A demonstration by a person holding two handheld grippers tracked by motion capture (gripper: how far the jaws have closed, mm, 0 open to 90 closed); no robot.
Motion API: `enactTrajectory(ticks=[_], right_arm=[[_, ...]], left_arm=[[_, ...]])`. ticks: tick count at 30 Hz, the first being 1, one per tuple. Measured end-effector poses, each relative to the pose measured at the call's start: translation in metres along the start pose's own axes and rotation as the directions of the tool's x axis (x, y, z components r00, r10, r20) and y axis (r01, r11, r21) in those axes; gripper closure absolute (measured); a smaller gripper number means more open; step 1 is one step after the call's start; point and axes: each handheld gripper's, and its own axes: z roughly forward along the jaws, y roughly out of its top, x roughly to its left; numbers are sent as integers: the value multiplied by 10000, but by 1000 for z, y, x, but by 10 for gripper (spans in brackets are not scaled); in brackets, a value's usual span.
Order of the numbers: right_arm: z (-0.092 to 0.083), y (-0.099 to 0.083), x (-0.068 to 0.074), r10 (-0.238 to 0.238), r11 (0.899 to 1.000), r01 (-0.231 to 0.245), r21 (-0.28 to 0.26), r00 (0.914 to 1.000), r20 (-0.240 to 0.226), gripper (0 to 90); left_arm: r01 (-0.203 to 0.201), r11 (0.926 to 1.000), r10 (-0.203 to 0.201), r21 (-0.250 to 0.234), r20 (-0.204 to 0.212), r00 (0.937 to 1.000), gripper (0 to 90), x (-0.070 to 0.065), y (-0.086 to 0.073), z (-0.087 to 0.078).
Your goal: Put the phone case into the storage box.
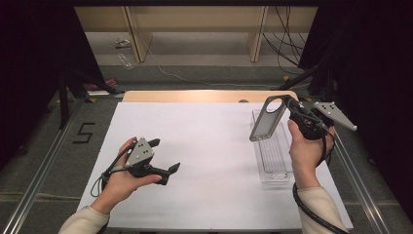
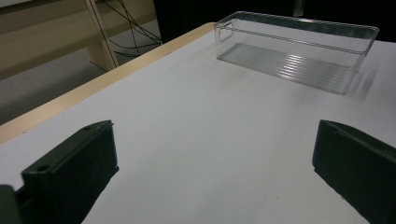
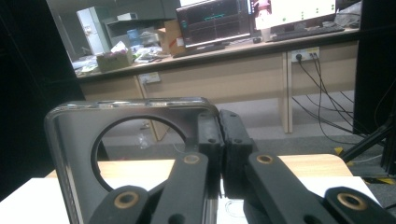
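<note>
Lid [image 1: 267,119], clamped at one edge by right hand-held gripper [image 1: 292,111], above clear bin [image 1: 272,165] at counter's [image 1: 204,146] three o'clock; left hand-held gripper [image 1: 164,156] apart, idle; risk: thin grip may let lid pivot, slip.

It looked like a lab: monitors [image 3: 212,21] on a long desk [image 3: 224,51], loose cables [image 1: 285,39], black curtains [image 1: 34,58] around the counter [image 1: 204,146]

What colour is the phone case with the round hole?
Smoky grey, see-through phone case; clearest in the high view.
</note>
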Motion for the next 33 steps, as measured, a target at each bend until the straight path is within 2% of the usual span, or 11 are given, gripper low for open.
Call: enactTrajectory(ticks=[33], right_arm=[[-1,3,-8,-377,9993,380,-59,9984,431,888]], left_arm=[[-4,10000,3,47,16,10000,0,0,-1,1]])
